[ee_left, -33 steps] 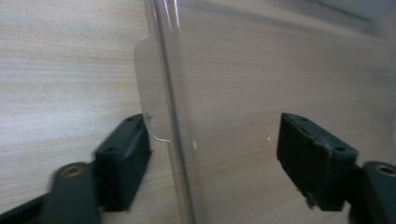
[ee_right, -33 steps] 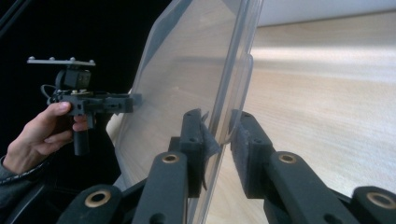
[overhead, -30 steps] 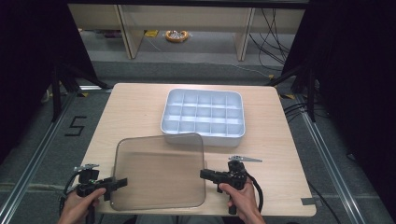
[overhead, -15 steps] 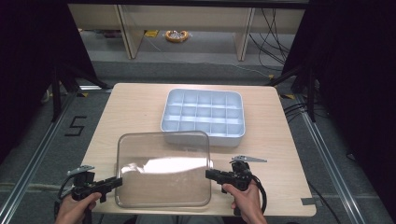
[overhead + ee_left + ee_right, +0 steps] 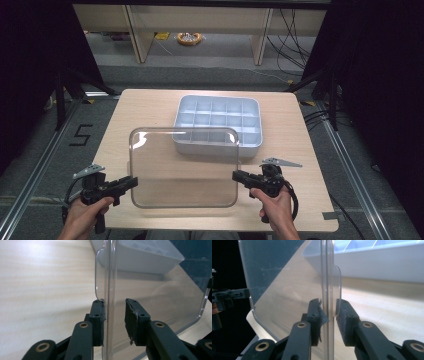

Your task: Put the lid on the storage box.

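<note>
High view first: I have the clear plastic lid between my two grippers, its far edge overlapping the near wall of the white compartment tray at about twelve o'clock from the lid. My left gripper meets the lid's nine o'clock edge near the near corner, my right gripper its three o'clock edge, both over the wooden table. The tray's cells look empty. My judgement is that the lid is meant for that tray, so I should carry it level toward twelve o'clock, both hands at one pace, and line its corners up before lowering.

Left gripper view: the lid's rim stands edge-on between my jaws. The left pad touches it; the right one stands a little off, so this grip is spread and loose rather than a firm pinch. I should press in before trusting it.

Right gripper view: here the jaws sit close on both sides of the rim, pinching it, the torn pad against the plastic. Smooth plastic may slip, so I should keep the hold even.
</note>
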{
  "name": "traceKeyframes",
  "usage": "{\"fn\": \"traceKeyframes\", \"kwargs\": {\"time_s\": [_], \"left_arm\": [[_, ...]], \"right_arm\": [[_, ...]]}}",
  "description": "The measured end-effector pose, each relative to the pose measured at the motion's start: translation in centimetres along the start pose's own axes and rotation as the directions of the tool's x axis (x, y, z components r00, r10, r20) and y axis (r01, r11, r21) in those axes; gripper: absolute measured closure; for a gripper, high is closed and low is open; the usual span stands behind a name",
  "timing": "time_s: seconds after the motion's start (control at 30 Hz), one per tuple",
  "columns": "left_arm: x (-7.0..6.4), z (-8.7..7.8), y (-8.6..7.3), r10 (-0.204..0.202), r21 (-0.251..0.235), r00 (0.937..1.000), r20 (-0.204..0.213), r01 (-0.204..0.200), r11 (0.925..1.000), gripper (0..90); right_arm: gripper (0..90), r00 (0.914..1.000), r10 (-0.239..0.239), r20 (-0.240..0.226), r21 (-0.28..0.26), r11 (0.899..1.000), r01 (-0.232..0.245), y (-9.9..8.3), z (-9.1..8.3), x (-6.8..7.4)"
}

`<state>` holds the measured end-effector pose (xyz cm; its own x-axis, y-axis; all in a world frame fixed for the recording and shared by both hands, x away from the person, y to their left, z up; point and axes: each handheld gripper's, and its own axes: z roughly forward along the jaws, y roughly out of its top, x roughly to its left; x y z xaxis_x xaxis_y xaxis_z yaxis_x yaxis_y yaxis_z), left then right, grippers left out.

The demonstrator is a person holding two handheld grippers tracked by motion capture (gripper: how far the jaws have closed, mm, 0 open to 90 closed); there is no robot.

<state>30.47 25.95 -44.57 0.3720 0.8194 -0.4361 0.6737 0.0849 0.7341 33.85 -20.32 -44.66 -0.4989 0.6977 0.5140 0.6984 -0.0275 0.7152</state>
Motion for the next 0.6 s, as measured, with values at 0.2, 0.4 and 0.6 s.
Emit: {"fn": "traceKeyframes", "kwargs": {"time_s": [0.2, 0.4, 0.6], "left_arm": [[-1.5, 1.7, 2.2, 0.033, 0.016, 0.9993, 0.015, -0.033, 0.9993, 67.7], [-2.2, 3.6, 3.7, 0.041, 0.031, 0.9989, 0.022, -0.041, 0.9987, 67.6], [-3.1, 4.8, 5.2, 0.050, 0.029, 0.9985, 0.023, -0.050, 0.9983, 67.4]], "right_arm": [[71.7, 0.9985, -0.001, 0.054, 0.005, 1.000, 0.000, 1.8, -1.0, -0.7], [70.5, 0.9932, -0.027, 0.113, 0.008, 1.000, 0.027, 3.8, -1.7, -1.4], [69.6, 0.9892, -0.025, 0.145, 0.006, 1.000, 0.024, 5.9, -2.5, -2.1]]}}
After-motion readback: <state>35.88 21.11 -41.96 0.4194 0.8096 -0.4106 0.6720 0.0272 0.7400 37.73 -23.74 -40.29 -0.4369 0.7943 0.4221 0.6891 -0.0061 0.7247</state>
